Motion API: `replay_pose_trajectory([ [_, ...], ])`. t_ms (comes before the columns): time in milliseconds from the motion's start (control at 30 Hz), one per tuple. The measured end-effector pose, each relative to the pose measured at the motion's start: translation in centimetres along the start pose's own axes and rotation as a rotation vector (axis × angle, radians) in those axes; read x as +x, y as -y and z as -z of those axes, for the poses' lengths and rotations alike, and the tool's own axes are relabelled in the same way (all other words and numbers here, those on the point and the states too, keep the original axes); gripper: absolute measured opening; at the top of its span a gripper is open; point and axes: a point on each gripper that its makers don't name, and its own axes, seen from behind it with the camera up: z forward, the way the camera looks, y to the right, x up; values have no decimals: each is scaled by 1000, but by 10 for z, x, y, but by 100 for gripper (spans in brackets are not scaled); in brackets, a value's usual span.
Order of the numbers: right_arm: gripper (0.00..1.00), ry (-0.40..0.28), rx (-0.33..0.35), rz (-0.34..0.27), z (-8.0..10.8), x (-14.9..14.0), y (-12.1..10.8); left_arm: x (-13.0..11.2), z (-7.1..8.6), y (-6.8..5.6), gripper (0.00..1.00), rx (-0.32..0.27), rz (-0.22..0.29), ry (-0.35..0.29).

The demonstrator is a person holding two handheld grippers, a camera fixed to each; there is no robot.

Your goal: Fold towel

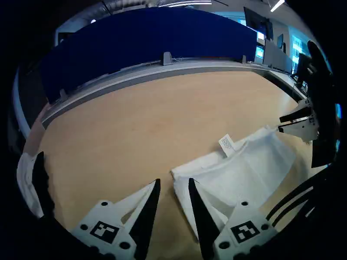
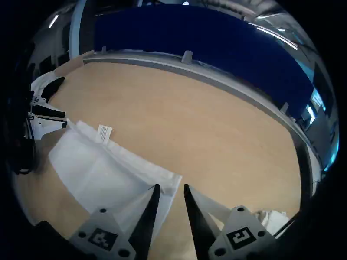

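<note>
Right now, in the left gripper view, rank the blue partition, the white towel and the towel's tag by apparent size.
1. blue partition, largest
2. white towel; it lies nearer the camera, yet looks smaller
3. tag, smallest by far

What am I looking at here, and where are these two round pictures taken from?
No robot: a person holds a two-finger gripper in each hand, each carrying a fisheye camera looking along its fingers. The left gripper view shows the left gripper at the bottom; the right gripper view shows the right gripper likewise. A white towel lies on a wooden table before a blue partition. Each gripper sits at a towel corner, fingers apart; nothing looks pinched.
</note>
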Motion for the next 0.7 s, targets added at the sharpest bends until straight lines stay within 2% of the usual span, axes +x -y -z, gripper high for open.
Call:
replay_pose_trajectory([
  [100, 71, -7, 2, -4, 2, 2, 0, 1, 3, 3, 67, -2, 7, -2],
  [200, 81, -8, 5, -12, 3, 1, 1, 1, 5, 7, 77, 1, 15, -3],
  [367, 88, -11, 18, -28, 6, 0, 4, 1, 9, 10, 88, -1, 32, -2],
  [700, 90, -16, 17, -32, 24, -6, 5, -4, 31, 10, 92, 7, 41, -7],
])
